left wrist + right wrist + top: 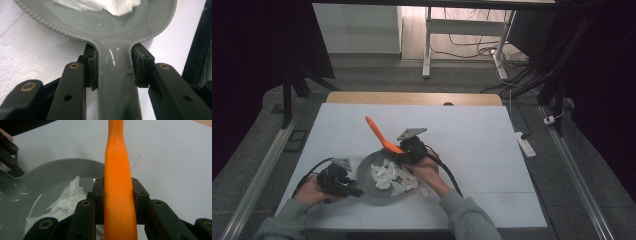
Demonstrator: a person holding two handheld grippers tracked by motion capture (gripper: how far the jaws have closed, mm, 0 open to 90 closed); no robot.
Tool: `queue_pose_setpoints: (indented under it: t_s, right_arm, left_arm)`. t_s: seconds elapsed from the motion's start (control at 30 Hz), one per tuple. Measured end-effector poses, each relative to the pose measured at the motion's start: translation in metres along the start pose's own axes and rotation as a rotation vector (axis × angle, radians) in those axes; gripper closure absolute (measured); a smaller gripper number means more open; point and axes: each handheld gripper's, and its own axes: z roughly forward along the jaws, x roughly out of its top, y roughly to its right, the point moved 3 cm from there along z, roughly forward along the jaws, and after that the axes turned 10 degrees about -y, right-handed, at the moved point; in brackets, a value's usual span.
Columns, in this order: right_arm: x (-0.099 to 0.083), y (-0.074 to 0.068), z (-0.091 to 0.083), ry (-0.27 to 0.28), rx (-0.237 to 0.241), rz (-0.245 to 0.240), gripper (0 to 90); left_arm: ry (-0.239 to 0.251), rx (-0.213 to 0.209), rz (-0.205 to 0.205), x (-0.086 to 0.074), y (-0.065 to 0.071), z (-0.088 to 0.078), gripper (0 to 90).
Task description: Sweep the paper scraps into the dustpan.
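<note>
- White table (472, 150), dark room; our left gripper (113, 67) clamps the pan (364, 175) handle so it can't slide.
- Right gripper (117, 192) pinches the spatula (379, 134), blade by the paper (392, 177), ready to scoop.

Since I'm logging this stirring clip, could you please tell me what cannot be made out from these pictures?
- Orange utensil: in the right gripper view its head is cut off by the bottom edge; its handle tip by the top.
- Grey pan: in the left gripper view the top edge crops it.
- White pieces: high view, too small to identify.
</note>
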Motion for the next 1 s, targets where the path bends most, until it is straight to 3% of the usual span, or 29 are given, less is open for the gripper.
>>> queue_pose_setpoints:
  t_s: [0.2, 0.53, 1.0]
  right_arm:
    - [0.004, 0.0, -0.009, 0.035, -0.006, -0.006, 70.3]
    - [-0.002, 0.021, -0.042, 0.079, -0.064, 0.035, 70.3]
    - [-0.045, 0.045, -0.087, 0.081, -0.154, 0.123, 70.3]
  left_arm:
    - [0.0, 0.001, 0.001, 0.0, 0.0, 0.0, 61.2]
    - [-0.002, 0.003, 0.004, -0.002, 0.001, -0.001, 61.2]
    - [-0.004, -0.007, 0.026, -0.006, 0.007, -0.001, 61.2]
